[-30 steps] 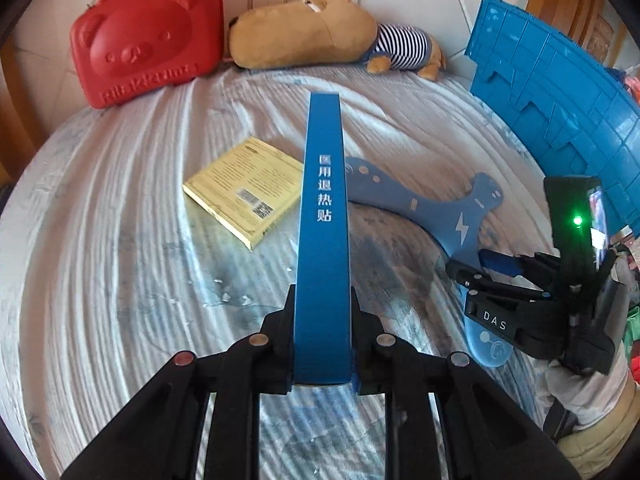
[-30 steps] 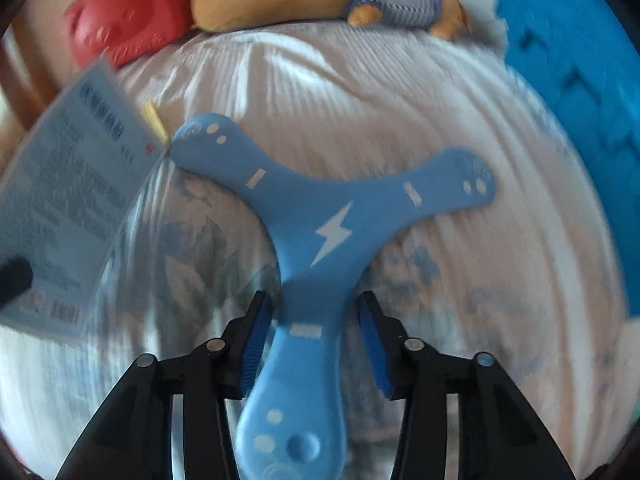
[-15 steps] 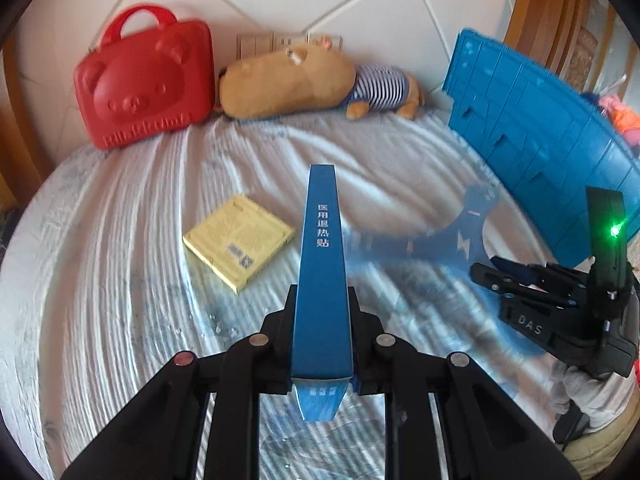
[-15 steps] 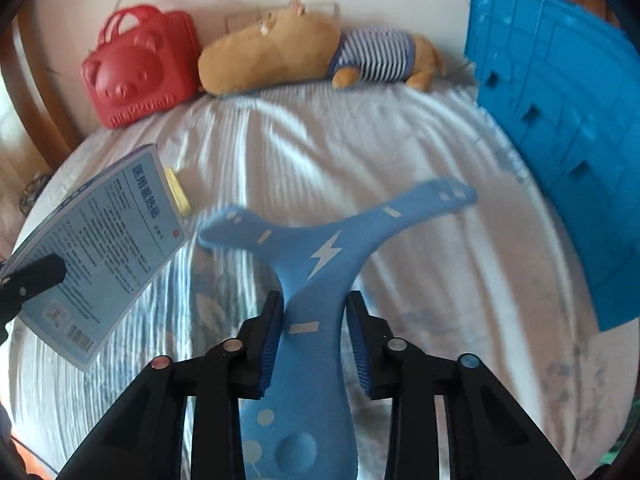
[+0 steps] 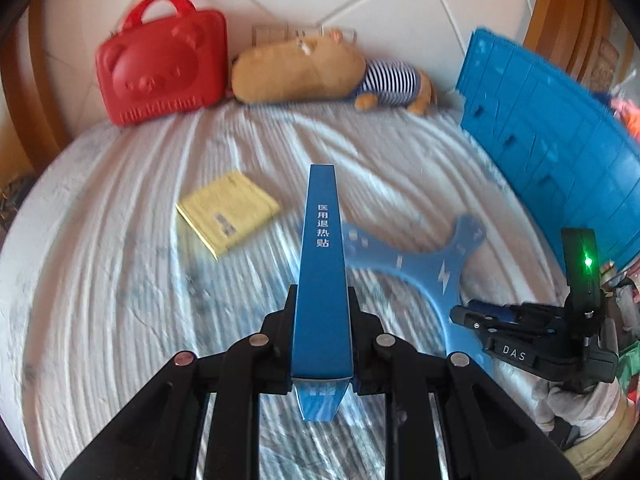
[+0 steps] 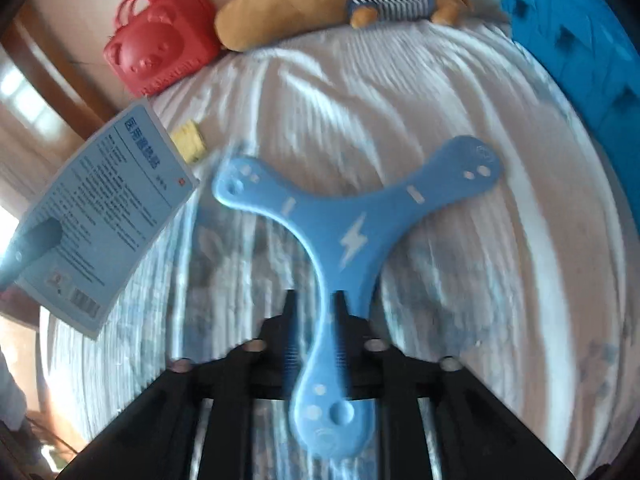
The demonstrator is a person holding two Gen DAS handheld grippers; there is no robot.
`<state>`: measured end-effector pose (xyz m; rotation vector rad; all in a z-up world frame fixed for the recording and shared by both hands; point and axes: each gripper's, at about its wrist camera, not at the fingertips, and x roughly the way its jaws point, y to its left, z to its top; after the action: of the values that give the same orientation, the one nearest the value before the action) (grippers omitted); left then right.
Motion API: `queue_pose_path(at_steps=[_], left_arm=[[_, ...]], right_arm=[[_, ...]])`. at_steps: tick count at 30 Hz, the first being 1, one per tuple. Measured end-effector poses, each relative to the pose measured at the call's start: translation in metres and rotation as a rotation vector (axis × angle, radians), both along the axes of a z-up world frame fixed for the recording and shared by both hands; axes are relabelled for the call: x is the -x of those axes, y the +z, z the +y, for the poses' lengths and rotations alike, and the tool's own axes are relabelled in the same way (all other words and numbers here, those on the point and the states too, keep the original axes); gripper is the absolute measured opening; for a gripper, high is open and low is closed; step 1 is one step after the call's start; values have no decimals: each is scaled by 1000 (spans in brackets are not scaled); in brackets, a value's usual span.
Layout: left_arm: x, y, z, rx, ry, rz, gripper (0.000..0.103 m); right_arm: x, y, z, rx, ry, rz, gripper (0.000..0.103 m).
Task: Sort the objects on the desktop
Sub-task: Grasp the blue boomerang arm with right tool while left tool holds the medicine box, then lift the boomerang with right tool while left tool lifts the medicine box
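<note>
— Two things are up off the white ribbed cloth-covered surface (image 5: 120, 300) at once. Which matters for the coming move?

— Both. The left gripper (image 5: 322, 312) has its jaws clamped on the narrow edge of a flat dark-blue cardboard box with white Chinese lettering (image 5: 323, 264); its long axis runs straight ahead from the jaws, toward the far wall.

— And the other?

— The right gripper (image 6: 314, 320) has its jaws shut on one arm of a light-blue three-armed plastic boomerang with a white lightning bolt (image 6: 352, 236). That arm lies along the jaws; the other two fan out forward, left and right.

— Where would they go?

— My guess is the blue plastic crate (image 5: 552, 128), standing along the right edge. The right gripper is clearly nearer to it; the boomerang's right arm already points that way.

— Anything left down?

— A flat yellow booklet (image 5: 228, 212), ahead and left of the box, nearer the left gripper.
</note>
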<state>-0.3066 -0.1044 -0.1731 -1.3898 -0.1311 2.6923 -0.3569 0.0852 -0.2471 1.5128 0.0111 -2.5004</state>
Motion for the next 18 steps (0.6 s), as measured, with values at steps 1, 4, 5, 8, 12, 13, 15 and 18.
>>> queue_pose_path(at_steps=[1, 4, 5, 8, 12, 13, 15, 18], left_arm=[[1, -6, 2, 3, -4, -9, 19], [-3, -15, 5, 9, -4, 0, 19], [-3, -18, 6, 12, -8, -4, 19], [2, -34, 6, 22, -16, -33, 19], [8, -57, 6, 20, -21, -76, 19], [10, -61, 7, 21, -24, -83, 19], [12, -68, 8, 23, -26, -89, 19], [12, -68, 8, 24, -27, -77, 18]], right_arm=[[-1, -4, -1, -11, -1, -4, 47], [-4, -18, -5, -43, -3, -17, 52], [-5, -22, -6, -54, -3, -21, 53], [-8, -36, -9, -86, -5, -34, 55], [-11, -49, -14, -125, -6, -44, 35], [-11, -49, -14, -132, -5, -41, 35], [-11, -49, -16, -144, -3, -36, 35], [-11, -48, -19, -164, 1, -27, 34]])
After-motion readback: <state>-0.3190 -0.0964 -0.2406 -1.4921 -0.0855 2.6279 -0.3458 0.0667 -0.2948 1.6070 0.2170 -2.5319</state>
